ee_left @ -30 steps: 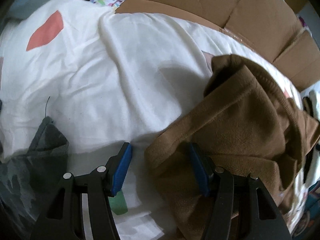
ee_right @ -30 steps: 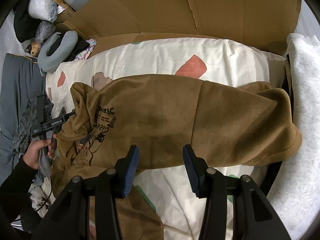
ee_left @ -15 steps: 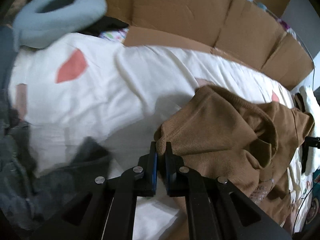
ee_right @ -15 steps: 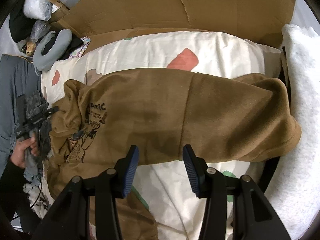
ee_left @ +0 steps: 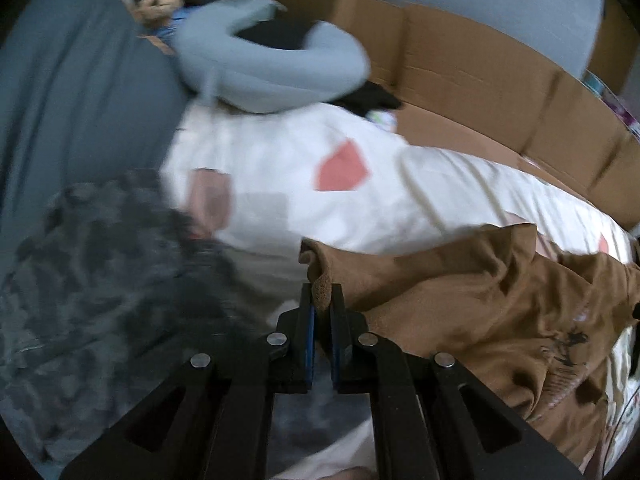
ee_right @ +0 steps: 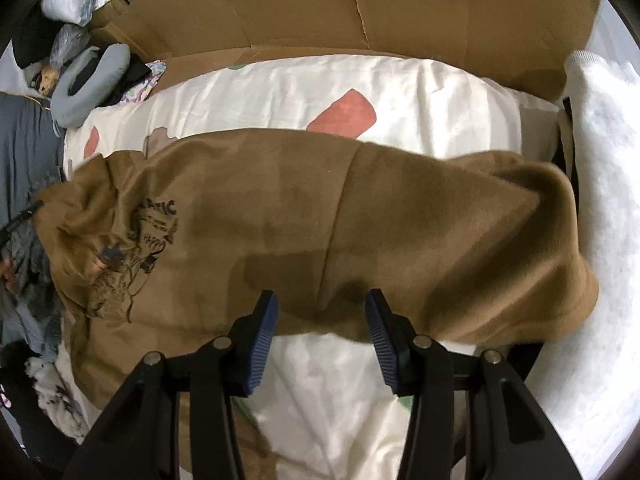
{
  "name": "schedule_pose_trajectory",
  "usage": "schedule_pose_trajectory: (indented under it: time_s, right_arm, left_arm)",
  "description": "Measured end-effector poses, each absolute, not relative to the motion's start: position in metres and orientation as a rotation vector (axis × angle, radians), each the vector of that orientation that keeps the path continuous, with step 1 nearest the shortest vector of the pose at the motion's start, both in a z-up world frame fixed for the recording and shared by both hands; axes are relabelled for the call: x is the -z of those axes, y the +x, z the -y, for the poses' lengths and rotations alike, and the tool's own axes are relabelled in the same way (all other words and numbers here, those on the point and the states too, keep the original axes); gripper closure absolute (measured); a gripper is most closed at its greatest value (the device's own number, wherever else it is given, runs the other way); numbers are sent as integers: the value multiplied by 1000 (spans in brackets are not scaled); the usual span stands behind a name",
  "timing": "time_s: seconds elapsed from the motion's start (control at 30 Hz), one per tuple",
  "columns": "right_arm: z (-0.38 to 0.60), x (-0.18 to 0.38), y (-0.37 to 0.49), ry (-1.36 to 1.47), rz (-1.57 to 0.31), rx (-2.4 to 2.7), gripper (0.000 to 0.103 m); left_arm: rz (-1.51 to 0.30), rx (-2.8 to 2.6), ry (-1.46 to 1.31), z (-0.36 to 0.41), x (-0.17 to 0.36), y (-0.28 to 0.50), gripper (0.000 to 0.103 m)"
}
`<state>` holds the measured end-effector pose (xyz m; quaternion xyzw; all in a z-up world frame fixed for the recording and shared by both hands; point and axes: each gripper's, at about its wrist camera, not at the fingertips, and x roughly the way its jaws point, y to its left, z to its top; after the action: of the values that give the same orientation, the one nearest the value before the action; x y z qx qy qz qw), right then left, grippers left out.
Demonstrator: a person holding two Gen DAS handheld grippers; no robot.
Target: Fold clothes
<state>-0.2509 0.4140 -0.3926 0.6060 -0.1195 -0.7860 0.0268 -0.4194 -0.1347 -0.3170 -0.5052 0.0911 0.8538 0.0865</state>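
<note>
A brown fleece sweatshirt [ee_right: 320,220] with a dark printed graphic [ee_right: 132,264] lies across a cream bedsheet [ee_right: 320,92] with red patches. My left gripper [ee_left: 322,300] is shut on an edge of the brown sweatshirt [ee_left: 480,300] and holds it lifted to the left; that view is motion-blurred. My right gripper [ee_right: 320,320] is open and empty, hovering just above the sweatshirt's near edge at its middle.
Cardboard panels [ee_right: 360,4] stand behind the bed. A grey neck pillow [ee_left: 272,72] lies at the back left. A dark patterned garment [ee_left: 100,280] and grey bedding [ee_left: 60,100] are on the left. A white fluffy blanket [ee_right: 600,200] is on the right.
My left gripper closed on the sweatshirt's edge and has swung it up and to the left. My right gripper stayed open and moved slightly closer to the sweatshirt.
</note>
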Motion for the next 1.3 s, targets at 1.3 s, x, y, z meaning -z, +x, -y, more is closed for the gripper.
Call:
schedule_pose_trajectory:
  time_s: [1.3]
  right_arm:
    - [-450, 408, -246, 1961, 324, 2343, 59]
  left_arm:
    - [-348, -2604, -1837, 264, 359, -355, 98]
